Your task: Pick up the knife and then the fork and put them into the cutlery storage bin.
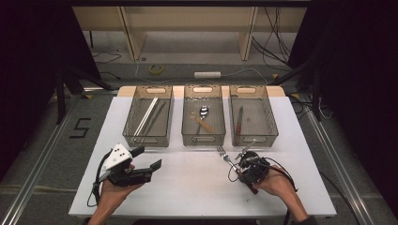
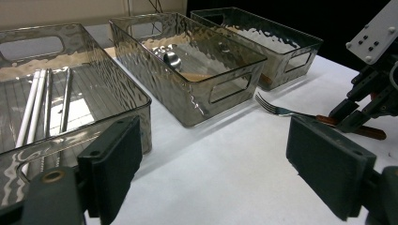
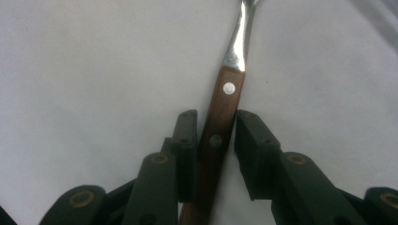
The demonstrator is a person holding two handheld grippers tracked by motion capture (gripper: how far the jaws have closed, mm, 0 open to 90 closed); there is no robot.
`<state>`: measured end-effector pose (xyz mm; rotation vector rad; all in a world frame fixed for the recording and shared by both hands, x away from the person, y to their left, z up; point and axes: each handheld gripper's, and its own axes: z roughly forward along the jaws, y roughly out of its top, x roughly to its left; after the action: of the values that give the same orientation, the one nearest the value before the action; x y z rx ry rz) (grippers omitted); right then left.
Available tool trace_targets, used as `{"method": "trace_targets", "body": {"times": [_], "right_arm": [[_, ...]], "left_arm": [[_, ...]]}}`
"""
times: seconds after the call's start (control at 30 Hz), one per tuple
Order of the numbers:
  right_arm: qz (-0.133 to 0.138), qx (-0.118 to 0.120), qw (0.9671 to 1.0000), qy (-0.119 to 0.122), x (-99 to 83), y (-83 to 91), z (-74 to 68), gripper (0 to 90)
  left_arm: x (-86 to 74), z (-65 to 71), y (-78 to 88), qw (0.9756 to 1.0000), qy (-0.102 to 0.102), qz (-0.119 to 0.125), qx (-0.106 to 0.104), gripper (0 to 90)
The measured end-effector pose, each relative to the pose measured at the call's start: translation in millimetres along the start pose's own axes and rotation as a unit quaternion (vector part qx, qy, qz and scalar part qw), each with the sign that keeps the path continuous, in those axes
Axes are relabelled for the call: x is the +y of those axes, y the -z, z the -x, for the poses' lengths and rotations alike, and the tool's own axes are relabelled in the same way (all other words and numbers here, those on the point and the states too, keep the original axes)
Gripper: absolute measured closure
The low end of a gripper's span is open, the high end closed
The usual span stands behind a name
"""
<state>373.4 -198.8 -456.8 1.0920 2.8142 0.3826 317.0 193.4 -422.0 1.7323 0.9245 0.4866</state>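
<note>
Fork (image 3: 220, 136) with wooden handle is seen on the white table (image 1: 197, 187), between the nearly closed jaws of the right gripper (image 3: 216, 140); contact cannot be told. Left gripper (image 1: 149, 158) is held wide open, nothing between.

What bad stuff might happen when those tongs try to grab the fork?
1. The right tongs straddle the fork's narrow wooden handle, apparently without squeezing it yet, so it might twist or slip out when lifted.
2. The tines point toward the middle bin, so they may catch on its wall.
3. That bin already holds a spoon, so the fork may clatter onto it.
</note>
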Motion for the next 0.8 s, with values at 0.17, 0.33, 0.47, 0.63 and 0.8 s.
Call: {"method": "trace_targets", "body": {"times": [0.17,0.33,0.47,0.63,0.8], "right_arm": [[-0.001,-0.005,1.0000,0.005,0.2,0.0,-0.6,71.9],[-0.005,-0.006,0.9999,0.006,0.6,0.1,-0.8,73.6],[-0.005,-0.007,1.0000,0.004,0.7,0.1,-0.7,75.4],[-0.006,-0.008,0.9999,0.007,0.8,0.4,-0.6,76.7],[-0.004,-0.007,0.9999,0.012,0.4,1.2,-0.7,77.0]], "left_arm": [[0.0,0.1,0.0,1.0000,0.000,0.000,0.000,18.3],[-0.1,-0.1,0.0,1.0000,-0.001,0.000,0.000,18.3],[0.0,0.1,0.0,1.0000,-0.001,0.000,0.000,18.3],[0.0,0.2,-0.1,1.0000,-0.001,0.000,0.000,18.3],[0.0,0.1,-0.1,1.0000,-0.001,0.000,0.000,18.3]]}}
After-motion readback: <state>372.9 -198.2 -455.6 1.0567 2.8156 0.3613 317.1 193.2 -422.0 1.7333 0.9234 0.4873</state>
